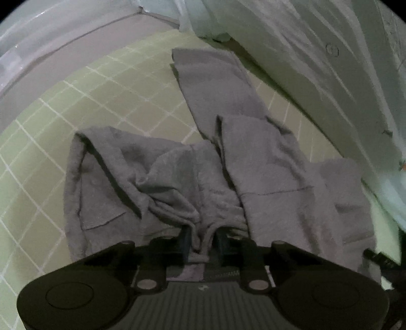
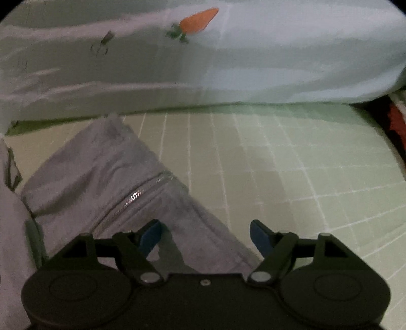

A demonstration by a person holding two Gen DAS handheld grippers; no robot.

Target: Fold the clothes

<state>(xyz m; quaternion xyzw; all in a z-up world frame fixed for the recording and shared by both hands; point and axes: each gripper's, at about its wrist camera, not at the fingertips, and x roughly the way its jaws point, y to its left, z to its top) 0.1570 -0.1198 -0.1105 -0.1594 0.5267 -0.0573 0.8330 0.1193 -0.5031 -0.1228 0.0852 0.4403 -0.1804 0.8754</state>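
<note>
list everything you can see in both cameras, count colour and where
grey garment: one, grey, crumpled on the checked sheet, a long part stretching away from the left gripper; its zipped part lies under the right gripper
zip: one, silver, running along the garment in the right wrist view
checked sheet: one, pale green with white lines, under the garment
pale bedding: one bulk, pale bluish white, along the far edge of the sheet
carrot print: one, orange with green top, on the bedding
dark red fabric: a sliver at the right edge, unclear what
left gripper: black, closed on a bunched fold of the garment
right gripper: black with blue pads, open, above the garment's edge
</note>
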